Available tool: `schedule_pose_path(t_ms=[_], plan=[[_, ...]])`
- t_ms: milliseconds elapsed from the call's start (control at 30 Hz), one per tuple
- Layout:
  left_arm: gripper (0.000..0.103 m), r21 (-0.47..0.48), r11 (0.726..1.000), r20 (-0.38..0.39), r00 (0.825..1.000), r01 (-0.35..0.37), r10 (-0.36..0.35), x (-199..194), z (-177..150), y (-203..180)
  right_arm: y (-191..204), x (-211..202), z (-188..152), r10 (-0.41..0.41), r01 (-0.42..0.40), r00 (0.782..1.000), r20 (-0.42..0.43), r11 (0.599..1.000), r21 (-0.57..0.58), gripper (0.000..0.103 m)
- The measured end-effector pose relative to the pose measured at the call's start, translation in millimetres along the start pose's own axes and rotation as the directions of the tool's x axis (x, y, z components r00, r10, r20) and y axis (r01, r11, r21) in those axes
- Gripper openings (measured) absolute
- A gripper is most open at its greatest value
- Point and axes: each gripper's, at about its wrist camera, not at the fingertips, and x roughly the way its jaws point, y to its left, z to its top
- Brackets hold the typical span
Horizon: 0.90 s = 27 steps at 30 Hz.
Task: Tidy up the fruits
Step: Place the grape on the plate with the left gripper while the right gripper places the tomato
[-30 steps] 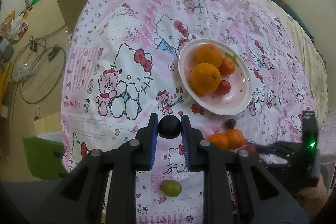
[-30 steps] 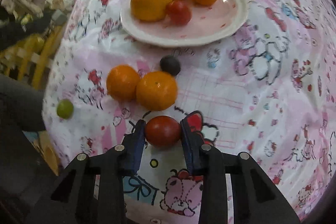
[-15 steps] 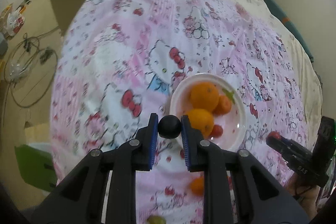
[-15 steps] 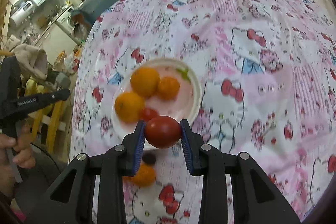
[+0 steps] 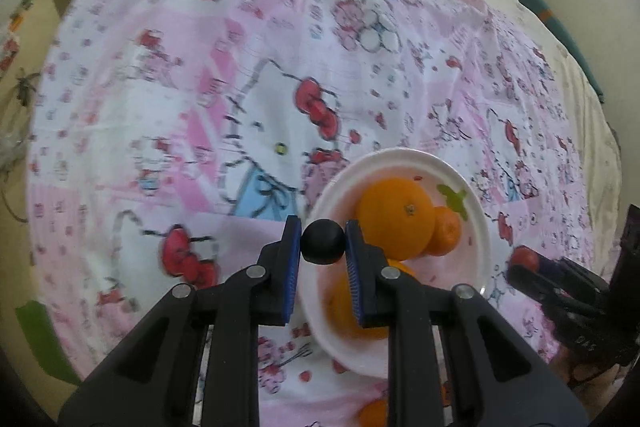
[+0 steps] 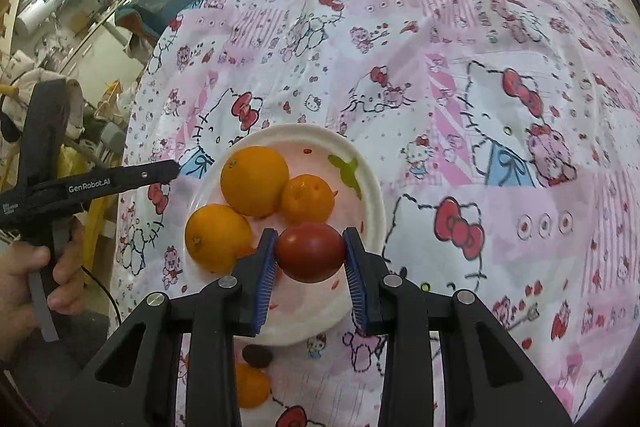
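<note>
A white plate (image 6: 372, 187) on the pink cartoon-print cloth holds two big oranges (image 6: 254, 179) (image 6: 218, 237) and a small orange (image 6: 307, 198). My right gripper (image 6: 310, 235) is shut on a red tomato (image 6: 310, 255) and hangs over the plate's near side. My left gripper (image 5: 323, 227) is shut on a small dark round fruit (image 5: 323, 242) at the plate's left rim (image 5: 320, 211). In the left wrist view the right gripper (image 5: 520, 263) shows beside the plate with the tomato in it. One orange (image 5: 340, 307) lies partly hidden behind a left finger.
On the cloth in front of the plate lie another dark fruit (image 6: 258, 355) and an orange (image 6: 250, 385). A hand (image 6: 24, 267) holds the left gripper's handle at the bed's left edge. Furniture and clutter stand beyond that edge.
Both grippers have carried their fruit from the loose fruits on the cloth toward the plate. The plate now lies right under the fingertips in both views. Neither grip has altered.
</note>
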Motion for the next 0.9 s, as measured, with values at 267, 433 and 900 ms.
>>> schedule_pose_path(t_ms=[267,433,900], plan=[[0.019,0.021,1.0,-0.051,0.999,0.009,-0.008,19.4,0.6,-10.7,-1.2,29.9,2.7,-0.003,0.002,0.998,-0.059,1.0,-0.013,0.035],[0.019,0.051,0.999,-0.052,0.999,-0.01,0.013,21.3,-1.9,-16.8,-2.1,36.8,-0.3,0.005,-0.006,0.997,-0.083,1.0,-0.008,0.035],[0.055,0.084,0.996,-0.028,0.999,-0.041,0.044,13.4,-3.6,-25.0,0.9,44.0,-5.9,0.001,-0.003,0.993,-0.121,1.0,-0.02,0.038]])
